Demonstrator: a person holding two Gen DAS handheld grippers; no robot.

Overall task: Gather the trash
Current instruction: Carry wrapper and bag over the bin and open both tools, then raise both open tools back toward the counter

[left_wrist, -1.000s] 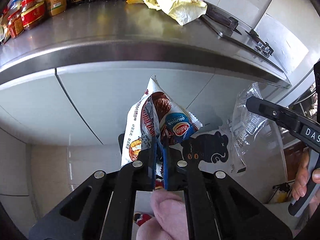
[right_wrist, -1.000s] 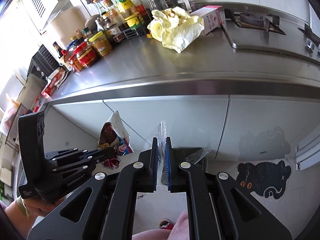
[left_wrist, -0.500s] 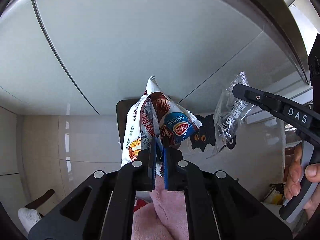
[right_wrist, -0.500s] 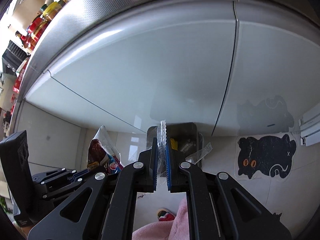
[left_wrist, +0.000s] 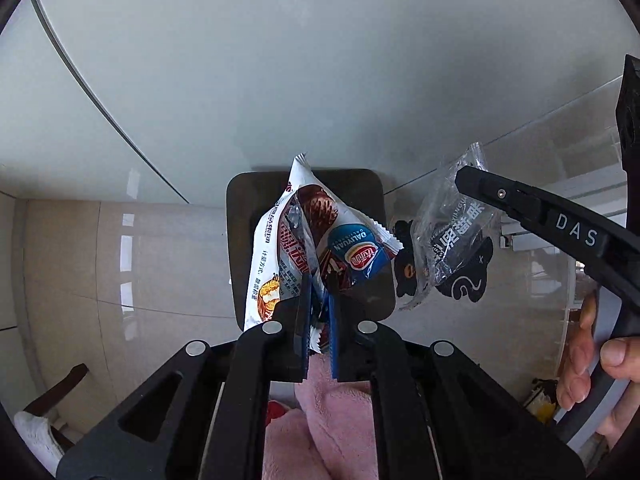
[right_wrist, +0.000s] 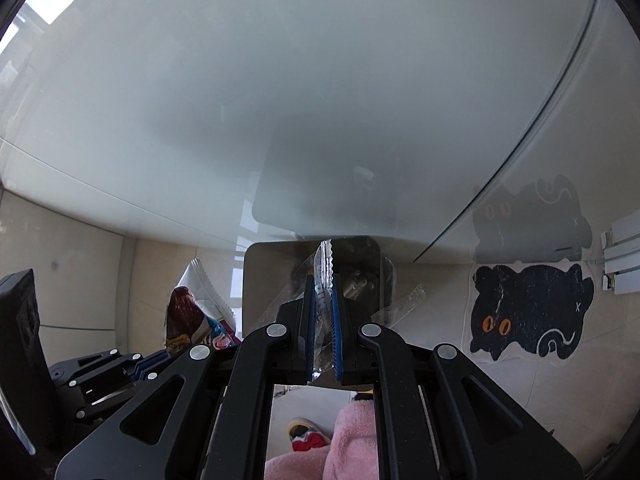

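Note:
My left gripper (left_wrist: 319,284) is shut on a white, brown and blue snack wrapper (left_wrist: 308,240) and holds it over the open dark bin (left_wrist: 240,240) on the floor. My right gripper (right_wrist: 323,280) is shut on a clear plastic wrapper (right_wrist: 322,264) above the same bin (right_wrist: 256,280), which has some trash inside. In the left wrist view the clear wrapper (left_wrist: 448,232) hangs from the right gripper at the right. In the right wrist view the snack wrapper (right_wrist: 192,312) shows at the lower left.
Glossy white cabinet doors (left_wrist: 320,80) rise behind the bin. A black cat floor mat (right_wrist: 528,312) lies to the right of the bin on the beige tile floor (left_wrist: 120,260). My pink sleeves and a shoe (right_wrist: 304,436) show below.
Both grippers have dropped from countertop height to just above the bin, still holding their wrappers. The countertop has left both views and the bin now sits under the fingers.

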